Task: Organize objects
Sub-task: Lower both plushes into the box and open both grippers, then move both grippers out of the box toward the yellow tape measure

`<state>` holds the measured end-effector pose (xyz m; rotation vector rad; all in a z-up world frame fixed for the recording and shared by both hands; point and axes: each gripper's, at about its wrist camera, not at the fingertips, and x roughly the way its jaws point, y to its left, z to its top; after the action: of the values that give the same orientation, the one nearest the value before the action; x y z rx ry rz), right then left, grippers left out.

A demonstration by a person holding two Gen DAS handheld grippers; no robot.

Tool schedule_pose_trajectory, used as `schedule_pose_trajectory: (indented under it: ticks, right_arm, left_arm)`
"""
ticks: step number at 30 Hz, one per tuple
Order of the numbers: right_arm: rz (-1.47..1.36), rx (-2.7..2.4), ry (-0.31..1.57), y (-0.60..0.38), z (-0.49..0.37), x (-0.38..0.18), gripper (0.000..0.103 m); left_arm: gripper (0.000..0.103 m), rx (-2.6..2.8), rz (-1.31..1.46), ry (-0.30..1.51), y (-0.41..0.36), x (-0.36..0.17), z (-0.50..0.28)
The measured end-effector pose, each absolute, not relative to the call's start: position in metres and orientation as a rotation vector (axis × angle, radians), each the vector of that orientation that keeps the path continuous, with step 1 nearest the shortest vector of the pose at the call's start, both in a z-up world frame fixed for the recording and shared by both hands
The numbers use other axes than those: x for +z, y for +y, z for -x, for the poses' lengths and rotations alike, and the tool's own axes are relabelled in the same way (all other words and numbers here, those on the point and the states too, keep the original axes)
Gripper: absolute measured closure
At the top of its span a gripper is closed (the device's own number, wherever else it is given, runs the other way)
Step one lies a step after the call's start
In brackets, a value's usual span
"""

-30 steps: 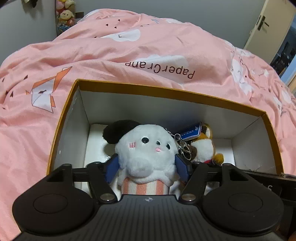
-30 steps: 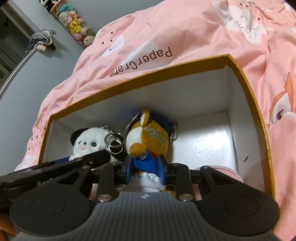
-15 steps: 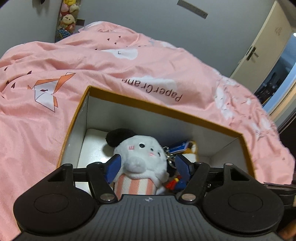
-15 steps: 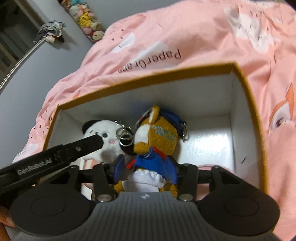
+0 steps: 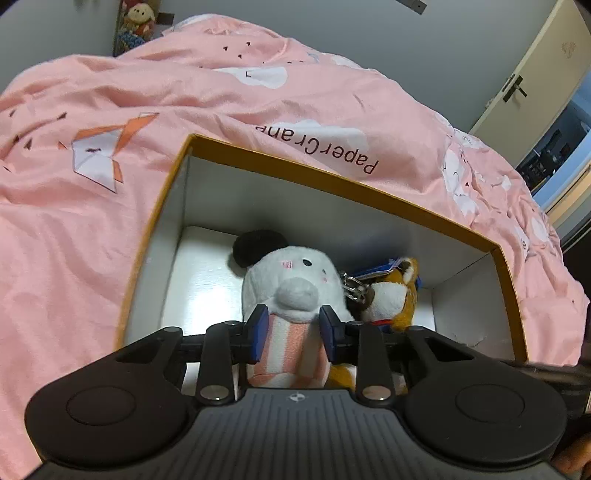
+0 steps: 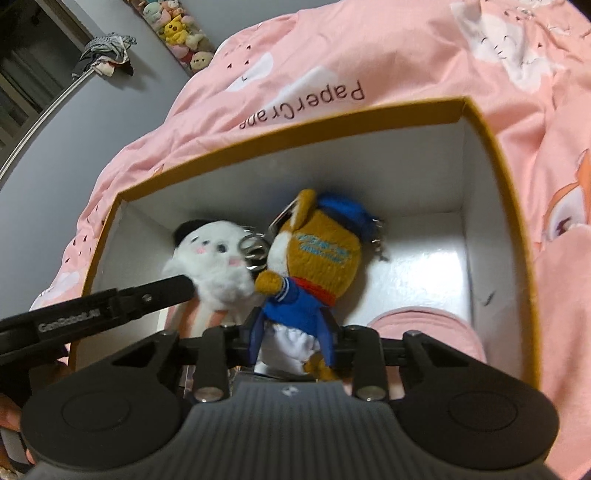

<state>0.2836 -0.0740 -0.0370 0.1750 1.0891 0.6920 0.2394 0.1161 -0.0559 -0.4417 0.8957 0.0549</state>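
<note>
A white plush with a black ear and pink-striped body [image 5: 291, 295] lies in an open box with an orange rim [image 5: 332, 184]. My left gripper [image 5: 294, 334] is open, its blue pads loosely on either side of the striped body. An orange plush in a blue sailor suit and cap [image 6: 317, 258] lies beside it, keyrings touching. My right gripper [image 6: 293, 341] is open around the orange plush's white legs. The white plush [image 6: 218, 258] and box rim [image 6: 295, 129] also show in the right wrist view, and the orange plush [image 5: 391, 295] in the left wrist view.
The box sits on a pink "Paper Crane" duvet [image 5: 110, 110]. A pink item [image 6: 424, 325] lies in the box's near right corner. A door [image 5: 535, 74] stands at the right, stuffed toys [image 6: 177, 29] by the wall. The left gripper's arm [image 6: 92, 314] crosses the right view.
Both grippers have pulled back and risen, so the plushies lie lower in the box. The jaws now stand loosely around each toy's lower body rather than its head.
</note>
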Motion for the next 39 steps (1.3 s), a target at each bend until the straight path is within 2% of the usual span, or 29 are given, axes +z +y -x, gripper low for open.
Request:
schedule_pose_trajectory:
  ticks: [7,13,18,20,21,23,25,30,33,36,39]
  right_arm:
    - [-0.171,0.664,1.109,-0.070,-0.291,-0.042,0.071]
    - [-0.116,0.681,1.069,-0.069,-0.282,-0.036,0.067]
    - [0.020,0.700,0.939,-0.070,-0.258,-0.014,0.056]
    - [0.068,0.717,0.874,-0.071,-0.244,-0.002,0.042]
    - [0.093,0.724,0.844,-0.072,-0.238,0.003,0.040]
    - [0.150,0.727,0.780,-0.075,-0.222,0.014,0.026]
    - [0.192,0.733,0.719,-0.081,-0.204,0.023,0.018]
    - [0.215,0.734,0.621,-0.105,-0.166,0.043,0.010]
    - [0.232,0.709,0.550,-0.123,-0.137,0.049,0.001]
    - [0.281,0.671,0.519,-0.133,-0.112,0.047,0.001]
    - [0.301,0.677,0.583,-0.144,-0.097,0.041,0.001]
  left_arm:
    - [0.069,0.073,0.446,0.912,0.114,-0.064,-0.253]
    - [0.066,0.089,0.446,0.877,0.113,-0.060,-0.241]
    - [0.066,0.111,0.364,0.754,0.100,-0.039,-0.216]
    - [0.066,0.104,0.337,0.713,0.092,-0.027,-0.204]
    - [0.066,0.096,0.323,0.693,0.088,-0.020,-0.197]
    - [0.066,0.083,0.298,0.662,0.079,-0.009,-0.185]
    - [0.066,0.071,0.267,0.631,0.070,0.001,-0.173]
    - [0.063,0.043,0.172,0.577,0.045,0.014,-0.135]
    - [0.063,0.005,0.159,0.577,0.035,0.017,-0.113]
    - [0.059,-0.030,0.128,0.603,0.026,0.014,-0.099]
    - [0.055,-0.062,0.102,0.650,0.017,0.004,-0.089]
